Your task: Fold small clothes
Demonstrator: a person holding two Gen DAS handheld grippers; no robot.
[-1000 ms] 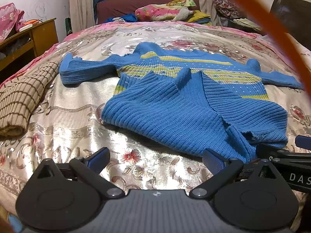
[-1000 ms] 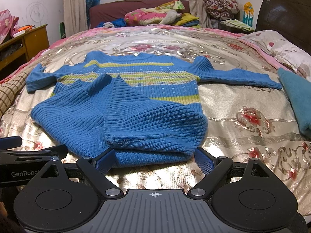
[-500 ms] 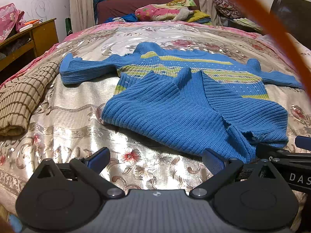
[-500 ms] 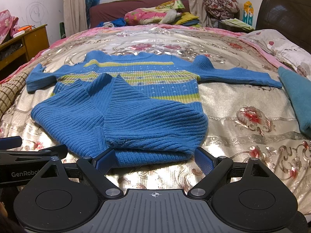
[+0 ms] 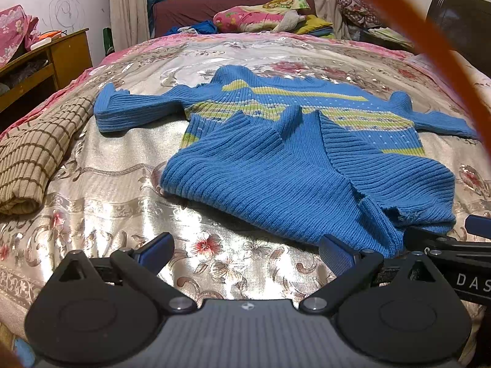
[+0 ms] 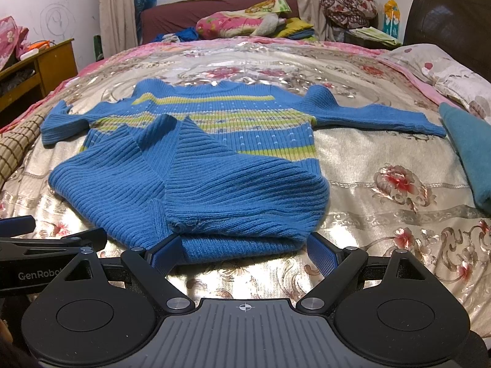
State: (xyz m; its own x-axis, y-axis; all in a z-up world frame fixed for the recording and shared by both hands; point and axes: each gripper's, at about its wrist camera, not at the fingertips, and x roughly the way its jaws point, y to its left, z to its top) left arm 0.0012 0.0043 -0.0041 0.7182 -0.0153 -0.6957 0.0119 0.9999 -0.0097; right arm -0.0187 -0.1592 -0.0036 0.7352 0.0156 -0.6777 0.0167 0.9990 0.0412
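A small blue knit sweater (image 5: 307,165) with yellow-green stripes lies on the bed, its lower part folded up over the body; both sleeves are spread out to the sides. It also shows in the right wrist view (image 6: 196,165). My left gripper (image 5: 245,253) is open and empty, just in front of the sweater's near left edge. My right gripper (image 6: 244,250) is open, its fingers on either side of the sweater's near folded edge. The right gripper's body shows at the right of the left wrist view (image 5: 445,245).
The bed has a shiny floral cover (image 5: 107,214). A brown checked cloth (image 5: 33,153) lies at the left. A teal cloth (image 6: 466,150) and a pillow (image 6: 445,70) lie at the right. A wooden desk (image 5: 61,52) stands at the left; a dark headboard (image 6: 454,21) stands at the right.
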